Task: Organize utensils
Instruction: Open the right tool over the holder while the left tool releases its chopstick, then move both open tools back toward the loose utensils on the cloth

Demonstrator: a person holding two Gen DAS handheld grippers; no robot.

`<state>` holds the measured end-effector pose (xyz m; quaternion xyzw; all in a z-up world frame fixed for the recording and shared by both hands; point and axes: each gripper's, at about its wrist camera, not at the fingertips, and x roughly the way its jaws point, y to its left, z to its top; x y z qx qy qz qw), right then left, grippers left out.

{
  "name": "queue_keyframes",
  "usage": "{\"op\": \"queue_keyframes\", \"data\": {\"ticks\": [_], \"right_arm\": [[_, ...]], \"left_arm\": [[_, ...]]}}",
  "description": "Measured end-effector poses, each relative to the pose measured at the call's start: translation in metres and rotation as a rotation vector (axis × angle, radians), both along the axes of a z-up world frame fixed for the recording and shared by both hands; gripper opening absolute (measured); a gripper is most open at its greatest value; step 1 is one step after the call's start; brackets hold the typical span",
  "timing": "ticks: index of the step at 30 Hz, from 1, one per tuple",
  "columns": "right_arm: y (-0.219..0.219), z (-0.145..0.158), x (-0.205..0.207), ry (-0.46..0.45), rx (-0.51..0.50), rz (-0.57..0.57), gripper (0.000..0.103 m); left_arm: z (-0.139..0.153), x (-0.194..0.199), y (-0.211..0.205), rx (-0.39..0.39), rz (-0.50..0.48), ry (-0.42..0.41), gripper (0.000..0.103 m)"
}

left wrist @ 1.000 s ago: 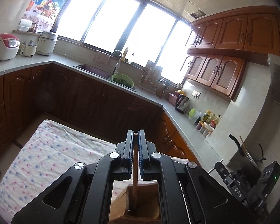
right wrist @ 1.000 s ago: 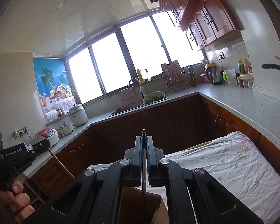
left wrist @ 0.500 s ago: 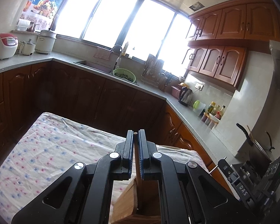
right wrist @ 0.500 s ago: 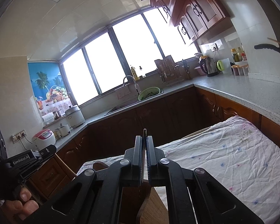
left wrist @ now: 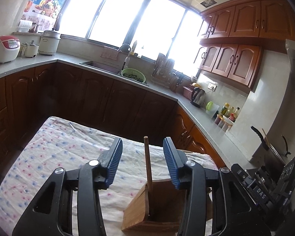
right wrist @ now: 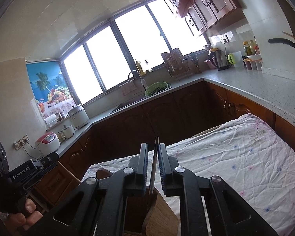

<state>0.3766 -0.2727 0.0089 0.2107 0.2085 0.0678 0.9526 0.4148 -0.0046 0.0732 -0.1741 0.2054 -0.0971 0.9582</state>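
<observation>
Two utensils stand in the wooden holder [left wrist: 157, 206]: a chopstick [left wrist: 148, 161] between the released left claw [left wrist: 143, 163], a dark utensil [right wrist: 153, 165] in the slightly parted right claw [right wrist: 153, 167].

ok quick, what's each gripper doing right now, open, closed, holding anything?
Left gripper: open, thin wooden stick standing free between its jaws.
Right gripper: slightly open around thin dark utensil handle; contact cannot be told.
</observation>
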Motion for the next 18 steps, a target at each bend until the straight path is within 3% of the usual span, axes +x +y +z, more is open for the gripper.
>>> {"op": "queue_keyframes", "data": {"ticks": [1,2,3,4,8,10,18], "right_arm": [[-0.002,0.000,-0.001,0.004,0.006,-0.001,0.036],[-0.004,0.001,-0.004,0.002,0.016,-0.002,0.052],[-0.006,0.002,-0.007,-0.002,0.024,-0.007,0.061],[-0.008,0.003,-0.009,-0.006,0.026,-0.014,0.063],[-0.016,0.011,-0.026,-0.030,0.061,-0.015,0.093],[-0.019,0.016,-0.038,-0.045,0.065,-0.021,0.096],[-0.019,0.019,-0.079,-0.022,0.064,0.013,0.097]], "left_arm": [[0.000,-0.003,0.001,0.000,0.001,0.002,0.047],[0.001,-0.005,0.003,-0.006,-0.003,0.007,0.049],[0.001,-0.007,0.006,-0.014,-0.003,0.012,0.057],[0.001,-0.011,0.009,-0.019,0.003,0.018,0.068],[0.002,-0.033,0.022,-0.034,0.031,0.021,0.084],[0.002,-0.045,0.029,-0.038,0.051,0.030,0.094],[-0.007,-0.092,0.049,-0.032,0.079,0.075,0.097]]}}
